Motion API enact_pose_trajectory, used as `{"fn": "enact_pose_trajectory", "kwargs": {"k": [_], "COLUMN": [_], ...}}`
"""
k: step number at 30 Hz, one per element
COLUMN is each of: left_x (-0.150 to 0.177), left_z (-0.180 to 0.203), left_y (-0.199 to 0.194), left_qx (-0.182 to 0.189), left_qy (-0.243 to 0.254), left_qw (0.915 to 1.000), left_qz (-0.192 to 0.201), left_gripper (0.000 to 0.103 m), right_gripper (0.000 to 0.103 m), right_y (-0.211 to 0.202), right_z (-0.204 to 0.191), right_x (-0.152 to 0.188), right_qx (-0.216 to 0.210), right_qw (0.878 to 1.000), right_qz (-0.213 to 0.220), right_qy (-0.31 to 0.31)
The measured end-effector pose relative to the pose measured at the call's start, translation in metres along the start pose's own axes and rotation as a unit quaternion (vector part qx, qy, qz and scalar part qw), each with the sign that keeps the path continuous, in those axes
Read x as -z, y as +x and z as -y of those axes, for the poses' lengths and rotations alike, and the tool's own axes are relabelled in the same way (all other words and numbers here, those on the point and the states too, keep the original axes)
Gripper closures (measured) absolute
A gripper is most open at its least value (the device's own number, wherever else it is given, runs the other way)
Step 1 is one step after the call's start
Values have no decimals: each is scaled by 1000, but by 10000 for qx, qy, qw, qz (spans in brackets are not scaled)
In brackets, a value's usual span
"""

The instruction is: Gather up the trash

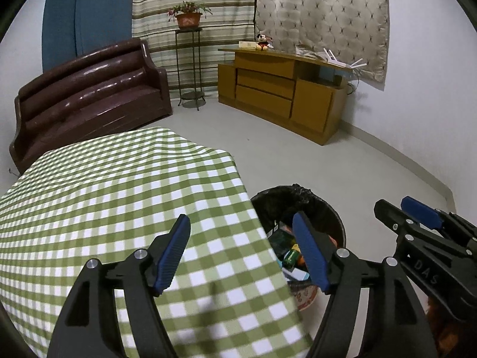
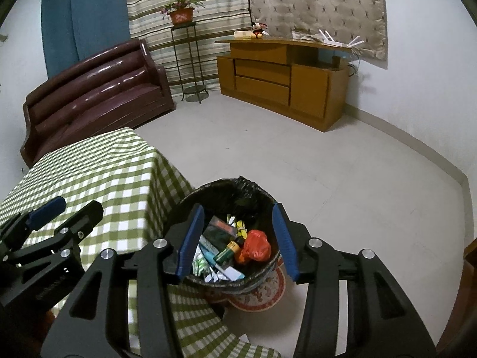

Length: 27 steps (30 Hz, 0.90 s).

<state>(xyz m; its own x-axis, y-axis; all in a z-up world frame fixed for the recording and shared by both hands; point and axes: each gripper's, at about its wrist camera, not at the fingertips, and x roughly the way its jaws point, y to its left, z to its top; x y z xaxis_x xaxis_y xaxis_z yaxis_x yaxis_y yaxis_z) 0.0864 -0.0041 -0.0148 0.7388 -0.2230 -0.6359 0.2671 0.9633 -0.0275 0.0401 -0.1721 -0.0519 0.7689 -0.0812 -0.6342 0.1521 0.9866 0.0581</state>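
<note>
Left gripper is sitting spread wide, nothing between the blue pads — it's hanging over the edge of the green-checked tablecloth, lower centre of the left wrist frame. Its right-hand pad is overlapping the trash bin in the picture.

Right gripper is also spread, jaws empty, framing the bin at lower centre of the right wrist frame. Bin is standing on the pale floor just beside the table's corner, black liner inside, patterned outer wall showing at the bottom.

Trash is lying in the bin: an orange-red plastic bag, a green cylindrical battery or small can — can't tell which — a dark box, yellow wrappers and white paper bits.

Each gripper is showing at the edge of the other's view: right one at lower right of the left frame, left one at lower left of the right frame.

Background, upper half: brown sofa, potted plant on a metal stand, wooden cabinet, curtains.
</note>
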Motion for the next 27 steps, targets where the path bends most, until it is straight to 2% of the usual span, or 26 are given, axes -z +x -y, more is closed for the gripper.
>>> {"fn": "enact_pose_trajectory", "kwargs": {"k": [14,15,17,27], "left_x": [19,20,21,26], "left_z": [-14,-14,-14,-16], "left_y": [-41,-43,-47,-66], "left_qx": [-150,-155,-169,-237], "left_qy": [-197,-197,-179,-208], "left_qw": [9996,9996,9996,9991], "left_qz": [113,126,151,290], "left_gripper": [29,29,28,27], "right_gripper": [55,55,48,48], "right_y": [-39,-42,-48,-63], "right_z": [-11,-11,-10,-9], "right_x": [19,19,19,22], "right_qx": [-73,-59,-37,15], "right_qw": [9998,9998,9998,9994], "right_qz": [57,83,140,262], "right_qy": [-170,-173,-160,-236]}}
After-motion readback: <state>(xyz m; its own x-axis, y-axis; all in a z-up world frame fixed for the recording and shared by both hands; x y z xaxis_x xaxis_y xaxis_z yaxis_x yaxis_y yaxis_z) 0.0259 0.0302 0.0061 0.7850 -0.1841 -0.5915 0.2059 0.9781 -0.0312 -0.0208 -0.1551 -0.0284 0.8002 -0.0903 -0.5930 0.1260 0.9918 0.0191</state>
